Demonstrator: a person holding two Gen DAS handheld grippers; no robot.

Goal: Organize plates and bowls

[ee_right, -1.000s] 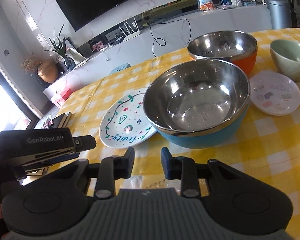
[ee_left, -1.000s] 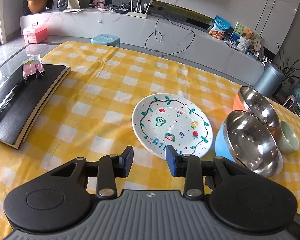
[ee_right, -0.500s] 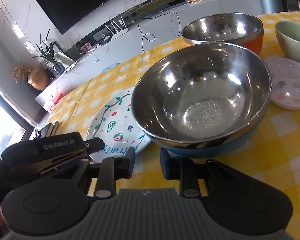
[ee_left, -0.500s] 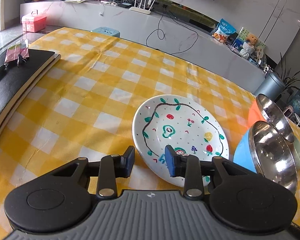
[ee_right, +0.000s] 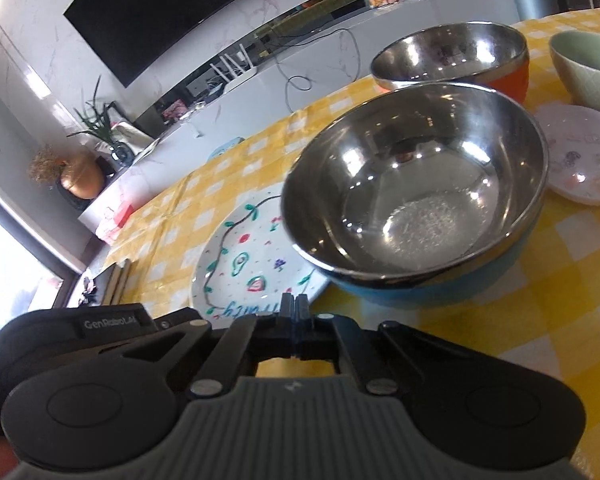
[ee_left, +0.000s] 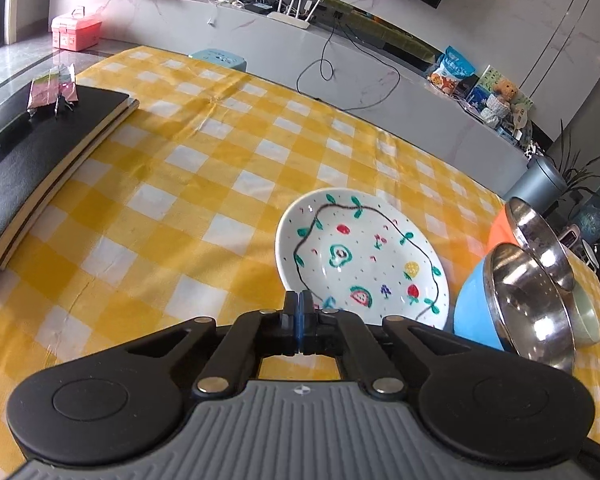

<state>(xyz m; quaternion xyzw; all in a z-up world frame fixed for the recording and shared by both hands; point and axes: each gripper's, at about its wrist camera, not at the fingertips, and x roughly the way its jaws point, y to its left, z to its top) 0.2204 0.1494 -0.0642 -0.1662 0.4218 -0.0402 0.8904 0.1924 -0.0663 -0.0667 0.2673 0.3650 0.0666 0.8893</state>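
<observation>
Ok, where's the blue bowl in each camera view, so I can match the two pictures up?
Left wrist: the blue bowl sits at the lower right, just right of the fruit plate, seen side-on.
Right wrist: the blue bowl fills the centre right, seen from above into its steel inside.
Shared landmark: the fruit plate, next to the bowl in both views, with the orange bowl behind it.

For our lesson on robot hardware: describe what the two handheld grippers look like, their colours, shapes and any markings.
Both look alike. The left gripper and right gripper have black linkage arms with silver pivot pins, two round black discs flanking a grey ribbed body with a small round emblem, and blue-faced pads on the fingertips. From the right wrist view, the left unit's black side shows white "GenRobot.AI" lettering.
</observation>
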